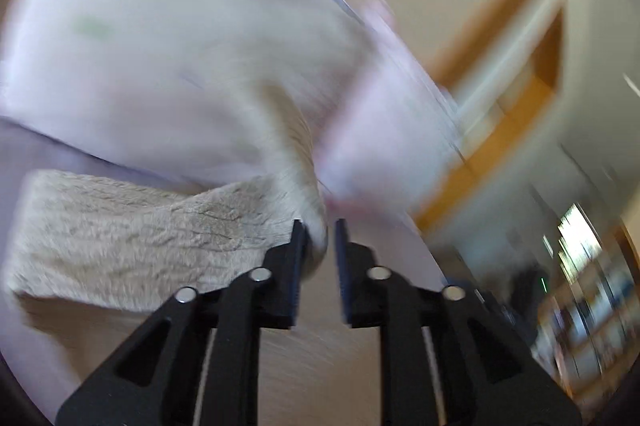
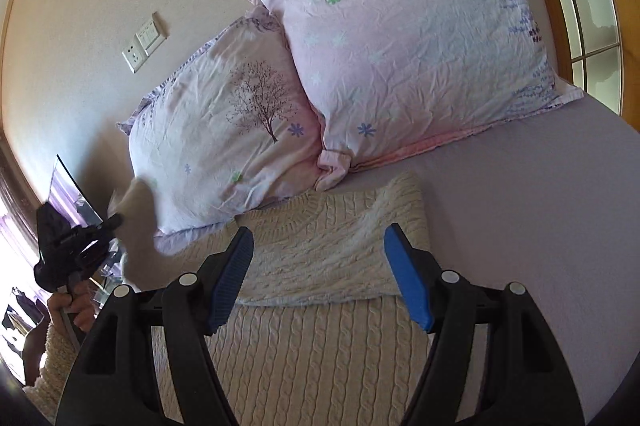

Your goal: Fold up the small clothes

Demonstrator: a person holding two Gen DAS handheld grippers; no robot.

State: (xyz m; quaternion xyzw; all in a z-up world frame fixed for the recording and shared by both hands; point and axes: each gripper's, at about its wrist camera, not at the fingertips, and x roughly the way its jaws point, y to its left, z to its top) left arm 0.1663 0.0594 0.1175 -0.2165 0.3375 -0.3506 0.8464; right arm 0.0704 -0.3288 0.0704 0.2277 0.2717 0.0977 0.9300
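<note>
A cream cable-knit sweater [image 2: 320, 290] lies on the lilac bed sheet [image 2: 520, 226], with its right side folded over the body. My right gripper [image 2: 320, 238] is open and empty just above the sweater's chest. My left gripper [image 1: 320, 238] is shut on a fold of the cream sweater sleeve [image 1: 140, 234] and lifts it; that view is blurred by motion. The left gripper also shows in the right wrist view [image 2: 114, 220] at the far left, held in a hand, with the sleeve [image 2: 136, 202] pulled up.
Two pink flowered pillows [image 2: 400, 46] [image 2: 232, 130] lean at the head of the bed, just beyond the sweater's collar. A wall with a socket and switch plate [image 2: 144, 42] is behind them. A wooden window frame [image 2: 560, 6] is on the right.
</note>
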